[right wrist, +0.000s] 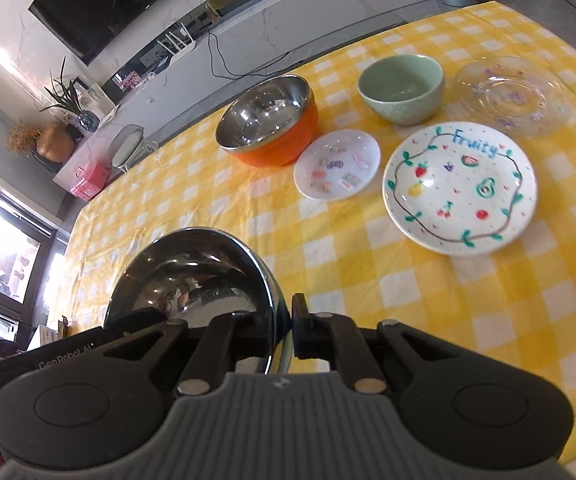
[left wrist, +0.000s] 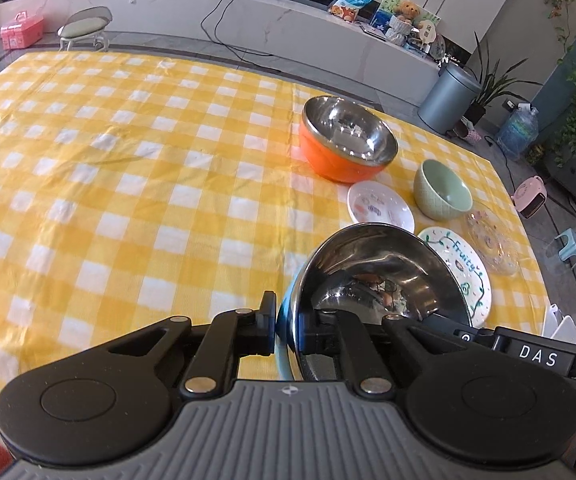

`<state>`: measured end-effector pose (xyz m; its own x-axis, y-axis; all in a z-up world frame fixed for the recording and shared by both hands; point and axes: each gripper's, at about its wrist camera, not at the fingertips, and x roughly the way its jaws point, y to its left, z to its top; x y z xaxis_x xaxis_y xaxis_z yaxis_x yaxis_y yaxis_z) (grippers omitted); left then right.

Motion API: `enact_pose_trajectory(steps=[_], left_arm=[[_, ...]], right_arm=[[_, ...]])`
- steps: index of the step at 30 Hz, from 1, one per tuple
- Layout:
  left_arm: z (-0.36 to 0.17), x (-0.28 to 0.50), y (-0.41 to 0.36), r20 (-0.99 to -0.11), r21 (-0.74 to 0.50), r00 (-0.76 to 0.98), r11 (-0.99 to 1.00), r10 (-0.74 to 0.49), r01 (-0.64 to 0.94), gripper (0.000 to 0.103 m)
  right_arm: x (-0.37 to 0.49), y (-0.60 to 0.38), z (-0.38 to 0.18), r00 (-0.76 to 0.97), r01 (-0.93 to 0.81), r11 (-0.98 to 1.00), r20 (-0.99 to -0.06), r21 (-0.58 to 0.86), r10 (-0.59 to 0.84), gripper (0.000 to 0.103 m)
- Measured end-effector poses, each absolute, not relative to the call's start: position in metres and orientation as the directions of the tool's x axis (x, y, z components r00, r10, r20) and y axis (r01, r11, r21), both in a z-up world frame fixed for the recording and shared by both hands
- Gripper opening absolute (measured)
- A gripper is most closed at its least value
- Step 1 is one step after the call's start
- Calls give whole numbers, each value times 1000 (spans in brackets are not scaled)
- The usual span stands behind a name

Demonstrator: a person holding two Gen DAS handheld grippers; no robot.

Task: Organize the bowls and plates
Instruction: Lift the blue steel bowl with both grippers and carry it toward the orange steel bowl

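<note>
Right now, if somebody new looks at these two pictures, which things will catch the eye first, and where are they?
First, the steel bowl with a blue outside, filling the foreground, its rim pinched from opposite sides by the jaws of the left gripper and the right gripper. Next, the yellow checked tablecloth covering the whole table. On its far side sit the orange bowl and, to its right, the "Fruity" plate.
</note>
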<state>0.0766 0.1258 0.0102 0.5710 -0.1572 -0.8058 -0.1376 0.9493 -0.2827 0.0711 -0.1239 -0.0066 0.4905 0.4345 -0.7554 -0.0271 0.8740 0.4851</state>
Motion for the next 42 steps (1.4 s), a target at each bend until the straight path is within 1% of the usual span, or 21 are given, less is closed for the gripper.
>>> enact_pose_trajectory(steps=[9, 15, 29, 39, 42], left_arm=[[-8, 62, 130, -811, -316, 561, 931, -165, -184, 11], [-26, 64, 134, -824, -324, 541, 923, -168, -208, 11], [-51, 77, 142, -843, -329, 511, 911, -166, -247, 12], [-47, 76, 142, -825, -337, 540, 912, -166, -234, 12], [-48, 80, 142, -832, -336, 529, 911, -168, -239, 12]], right_arm=[[52, -125, -19, 487, -27, 872, -755, 489, 438, 8], [55, -123, -33, 472, -10, 874, -769, 485, 432, 9], [68, -112, -52, 461, -13, 884, -782, 467, 420, 10], [69, -112, -51, 471, -16, 879, -772, 476, 426, 10], [71, -111, -48, 474, -22, 882, -772, 471, 424, 10]])
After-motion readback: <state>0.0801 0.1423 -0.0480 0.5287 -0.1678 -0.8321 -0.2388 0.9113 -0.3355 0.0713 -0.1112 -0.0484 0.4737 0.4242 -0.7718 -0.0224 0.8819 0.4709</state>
